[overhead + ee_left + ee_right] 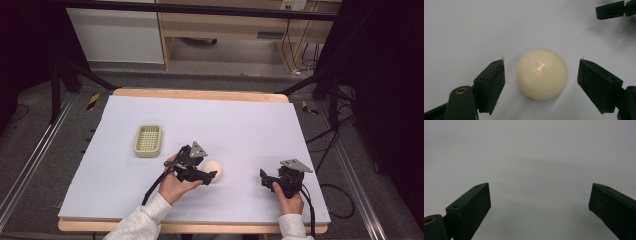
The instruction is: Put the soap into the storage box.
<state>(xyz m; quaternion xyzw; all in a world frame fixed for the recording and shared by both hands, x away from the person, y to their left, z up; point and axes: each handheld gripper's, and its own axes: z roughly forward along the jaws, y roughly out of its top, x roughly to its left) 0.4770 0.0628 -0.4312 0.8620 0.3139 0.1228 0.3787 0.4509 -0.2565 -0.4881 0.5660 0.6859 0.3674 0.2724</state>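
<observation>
A cream, egg-like ball [214,170] [541,73] rests on the white table sheet [240,130]. My left gripper [212,176] [541,72] is open around it, one jaw on each side, with a gap between each pad and the ball. In the left gripper view the jaw tip of the other gripper [610,10] shows at the top right. My right gripper [266,180] [540,197] sits near the front right of the sheet, open, with bare sheet between its jaws.
A pale green slotted tray [148,140] lies on the sheet to the left of the ball. The wooden table edge [200,94] borders the sheet at the back. Cables trail off the table's right side.
</observation>
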